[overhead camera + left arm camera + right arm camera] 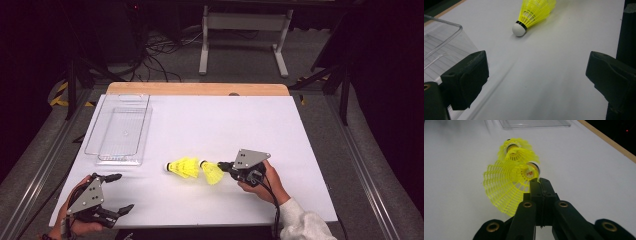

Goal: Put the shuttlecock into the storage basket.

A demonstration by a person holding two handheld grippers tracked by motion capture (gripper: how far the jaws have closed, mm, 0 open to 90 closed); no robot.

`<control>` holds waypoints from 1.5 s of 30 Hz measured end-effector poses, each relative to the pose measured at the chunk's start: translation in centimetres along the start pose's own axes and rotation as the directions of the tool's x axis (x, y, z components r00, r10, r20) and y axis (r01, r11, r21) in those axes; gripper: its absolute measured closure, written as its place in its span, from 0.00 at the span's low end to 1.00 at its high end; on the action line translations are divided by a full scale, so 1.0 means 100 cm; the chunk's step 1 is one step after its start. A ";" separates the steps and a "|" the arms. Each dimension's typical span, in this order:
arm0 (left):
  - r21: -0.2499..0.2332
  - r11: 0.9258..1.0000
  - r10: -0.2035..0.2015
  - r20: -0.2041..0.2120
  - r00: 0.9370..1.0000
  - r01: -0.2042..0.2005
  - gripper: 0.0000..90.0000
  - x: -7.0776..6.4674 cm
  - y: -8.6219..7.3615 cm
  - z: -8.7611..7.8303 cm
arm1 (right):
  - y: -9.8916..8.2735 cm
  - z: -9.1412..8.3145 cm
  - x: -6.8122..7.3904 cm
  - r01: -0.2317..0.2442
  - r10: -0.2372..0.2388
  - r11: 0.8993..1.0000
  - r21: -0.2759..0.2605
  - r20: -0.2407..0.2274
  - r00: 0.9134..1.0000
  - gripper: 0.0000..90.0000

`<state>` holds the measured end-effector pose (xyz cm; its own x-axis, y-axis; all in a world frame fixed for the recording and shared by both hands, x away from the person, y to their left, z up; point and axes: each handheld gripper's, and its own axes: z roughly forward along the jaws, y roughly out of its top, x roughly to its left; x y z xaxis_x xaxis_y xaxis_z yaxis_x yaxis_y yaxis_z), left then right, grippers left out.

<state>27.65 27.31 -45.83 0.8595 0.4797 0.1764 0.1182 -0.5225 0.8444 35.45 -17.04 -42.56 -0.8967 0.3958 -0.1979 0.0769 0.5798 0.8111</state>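
Looking down from the high view, two yellow shuttlecocks are seen lying near the front middle of the white bench [260,120]. The near shuttle [213,172] is gripped by the right tool [226,165], whose jaws are closed; the grip appears to be taken on the skirt rim, so that the cork end points away towards the far shuttle [182,167]. The far shuttle is laid on its side, cork to the left, its skirt touching or just beside the held one; it may be meant as the one onto which the held shuttle is stacked, though that is only judged. The left tool [117,192] is kept at the front left corner, jaws wide apart and nothing between them, probably parked until it is needed. A clear tray [122,132] is set at the left, well apart from both shuttles.

From the left gripper view, the parted pads [467,80] are seen over bare bench, with the tray wall [441,37] just beside the left one and the far shuttle [534,12] ahead, untouched.

From the right gripper view, the jaws are seen pressed together, with a thin bit of the near shuttle's [506,185] mesh pinched at the tips. Its skirt is fanned to the left, and the far shuttle [517,151] is lined up directly behind it, the tray [534,123] beyond.
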 end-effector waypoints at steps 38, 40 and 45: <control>0.006 1.000 0.005 0.009 1.000 -0.005 0.07 0.000 0.000 0.002 | -0.002 0.072 -0.006 -0.005 0.003 0.999 0.048 0.033 0.999 0.86; 0.008 1.000 0.004 0.008 1.000 -0.005 0.07 0.000 0.000 0.002 | -0.002 0.076 -0.004 0.003 -0.005 0.998 0.057 0.041 0.999 0.86; 0.005 1.000 0.005 0.009 1.000 -0.005 0.07 0.000 0.000 0.001 | -0.001 0.079 -0.001 0.002 -0.007 0.997 0.080 0.067 0.998 0.75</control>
<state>27.72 27.24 -45.91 0.8646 0.4707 0.1757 0.1166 -0.5282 0.8411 38.97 -11.54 -47.02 -0.8659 0.4389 -0.2402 0.1102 0.6356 0.7641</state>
